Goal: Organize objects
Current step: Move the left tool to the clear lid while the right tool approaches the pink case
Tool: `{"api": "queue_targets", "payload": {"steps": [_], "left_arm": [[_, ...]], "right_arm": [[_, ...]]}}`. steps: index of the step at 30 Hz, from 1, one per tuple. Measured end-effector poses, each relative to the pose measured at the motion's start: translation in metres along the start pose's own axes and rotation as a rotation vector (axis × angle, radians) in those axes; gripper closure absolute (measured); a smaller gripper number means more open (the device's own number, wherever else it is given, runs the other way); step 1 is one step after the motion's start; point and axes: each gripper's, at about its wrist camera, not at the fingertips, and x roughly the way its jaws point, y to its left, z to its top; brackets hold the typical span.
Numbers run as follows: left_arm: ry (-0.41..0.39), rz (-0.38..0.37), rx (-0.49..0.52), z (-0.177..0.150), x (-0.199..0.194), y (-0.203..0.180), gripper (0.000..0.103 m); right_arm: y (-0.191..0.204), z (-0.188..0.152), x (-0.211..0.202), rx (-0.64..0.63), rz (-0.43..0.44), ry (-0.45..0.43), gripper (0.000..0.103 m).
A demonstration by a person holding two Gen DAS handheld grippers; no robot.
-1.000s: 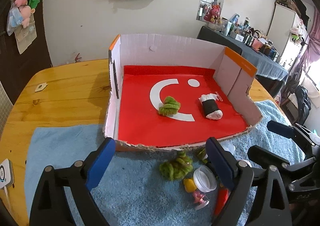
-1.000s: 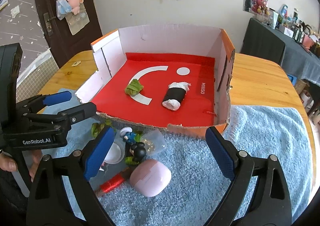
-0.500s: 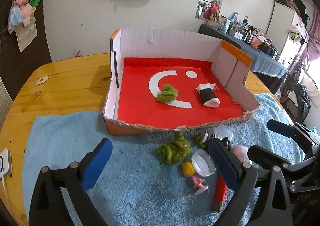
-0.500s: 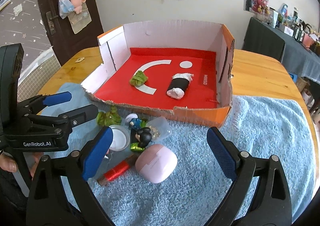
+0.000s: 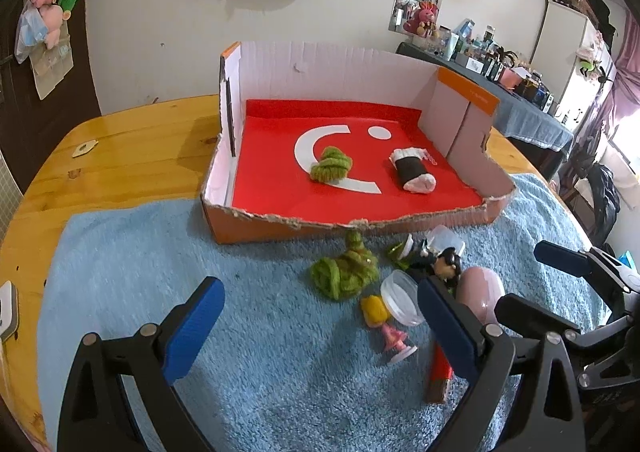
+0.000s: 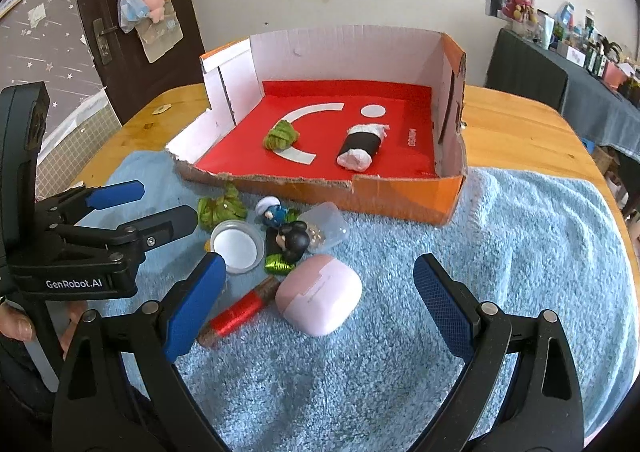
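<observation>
An open cardboard box (image 5: 264,230) (image 6: 400,204) with a red floor holds a green yarn bundle (image 5: 331,165) (image 6: 281,135) and a black-and-white roll (image 5: 412,171) (image 6: 361,146). In front of it on the blue towel (image 5: 260,332) lie a second green yarn bundle (image 5: 346,272) (image 6: 220,208), a clear round lid (image 6: 236,246), small figurines (image 6: 294,240), a pink case (image 6: 318,300) and a red spool (image 6: 236,314). My left gripper (image 5: 316,332) and right gripper (image 6: 316,306) are both open and empty, above the towel near the pile.
The towel covers a wooden table (image 5: 132,156). A small white device (image 5: 8,310) lies at the table's left edge. A dark door with hanging plush toys (image 6: 144,12) and a cluttered side table (image 5: 520,108) stand behind.
Both grippers have pulled back from the box and risen a little, so the loose pile on the towel shows more fully. No object has moved.
</observation>
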Motion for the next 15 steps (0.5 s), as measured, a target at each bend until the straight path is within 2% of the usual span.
{"api": "queue_targets", "payload": {"steps": [15], "left_arm": [[0.03, -0.05, 0.012, -0.019, 0.004, -0.016, 0.008]], "right_arm": [[-0.009, -0.019, 0.003, 0.011, -0.023, 0.03, 0.007]]}}
